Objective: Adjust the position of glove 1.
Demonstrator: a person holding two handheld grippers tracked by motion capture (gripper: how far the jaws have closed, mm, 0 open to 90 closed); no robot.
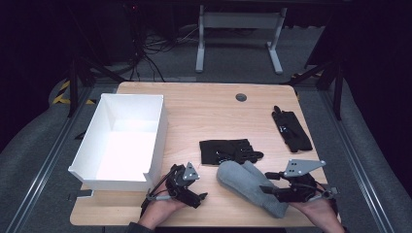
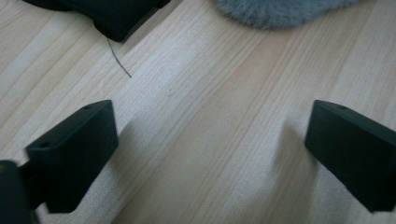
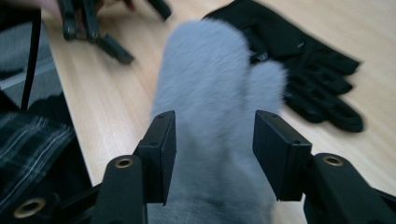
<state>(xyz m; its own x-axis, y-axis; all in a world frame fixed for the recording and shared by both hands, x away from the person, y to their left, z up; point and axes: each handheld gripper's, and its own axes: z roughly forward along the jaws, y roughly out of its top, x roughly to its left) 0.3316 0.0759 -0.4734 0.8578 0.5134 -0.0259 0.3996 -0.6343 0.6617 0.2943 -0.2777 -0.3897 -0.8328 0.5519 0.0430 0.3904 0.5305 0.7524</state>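
Grey mitten (image 1: 250,184) lies on the desk (image 1: 204,114) near your edge: soft, light, floppy. Right claw (image 3: 215,140) half open astride its cuff, not gripping. Pinch the cuff. Left claw (image 2: 210,140) wide open, empty.

We see a pale grey, fuzzy mitten (image 1: 248,184) on a light wood-grain surface (image 1: 214,111). Just beyond it we note a black glove (image 1: 228,151), and a second black glove (image 1: 291,128) toward the far right. The open box (image 1: 124,138) is white inside and out. Both grippers, left (image 1: 194,194) and right (image 1: 272,189), are black, each topped by a grey plate. In the right gripper view we see a dark plaid cloth (image 3: 32,149) with thin pale stripes.
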